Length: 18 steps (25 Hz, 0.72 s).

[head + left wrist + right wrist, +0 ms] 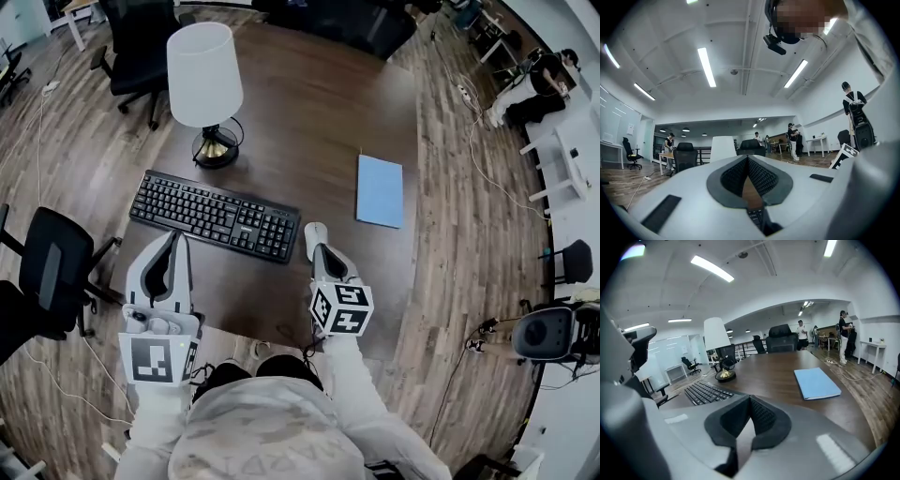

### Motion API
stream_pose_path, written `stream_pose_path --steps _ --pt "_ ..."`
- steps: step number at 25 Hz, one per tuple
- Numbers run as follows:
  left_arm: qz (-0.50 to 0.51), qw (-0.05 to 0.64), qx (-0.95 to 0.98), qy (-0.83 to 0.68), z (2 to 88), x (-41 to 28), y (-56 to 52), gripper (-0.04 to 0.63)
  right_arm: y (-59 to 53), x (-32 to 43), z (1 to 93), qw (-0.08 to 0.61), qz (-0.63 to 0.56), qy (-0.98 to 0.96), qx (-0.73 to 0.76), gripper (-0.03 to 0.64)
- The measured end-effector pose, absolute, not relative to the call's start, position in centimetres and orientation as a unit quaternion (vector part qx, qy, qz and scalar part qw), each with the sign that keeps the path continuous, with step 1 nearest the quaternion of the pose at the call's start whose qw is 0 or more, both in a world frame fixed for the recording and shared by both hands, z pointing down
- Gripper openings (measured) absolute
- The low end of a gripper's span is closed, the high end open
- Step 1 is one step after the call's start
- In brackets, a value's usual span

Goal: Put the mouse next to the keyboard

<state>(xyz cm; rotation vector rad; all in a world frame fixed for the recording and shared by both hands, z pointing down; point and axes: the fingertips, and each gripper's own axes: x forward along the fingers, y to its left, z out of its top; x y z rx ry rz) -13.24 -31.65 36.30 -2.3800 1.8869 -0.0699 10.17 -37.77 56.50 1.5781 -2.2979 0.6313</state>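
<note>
A black keyboard (216, 216) lies across the dark wooden table (309, 103); it also shows at the left in the right gripper view (705, 392). The white mouse (315, 234) rests on the table just off the keyboard's right end, a small gap apart. My right gripper (320, 253) hovers right behind the mouse, tilted down, jaws shut and empty (750, 398); a white patch shows through the gap under its pads. My left gripper (174, 238) is held level at the keyboard's near left edge, its pads meeting with nothing between them (748, 158).
A white-shaded lamp (204, 80) stands behind the keyboard. A blue notebook (380, 190) lies to the right of the mouse. Black office chairs (56, 262) stand at the left, and the table's near edge is under my grippers. People stand far off in the room.
</note>
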Motion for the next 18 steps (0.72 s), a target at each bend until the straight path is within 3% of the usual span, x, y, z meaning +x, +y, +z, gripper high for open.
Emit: stream_pose_path --steps 18 --pt "-0.005 0.062 -0.807 0.587 34.6 -12.7 -24.2 0.006 -28.4 9.1 46.6 0.067 0.119 -0.821 0.555 0.009"
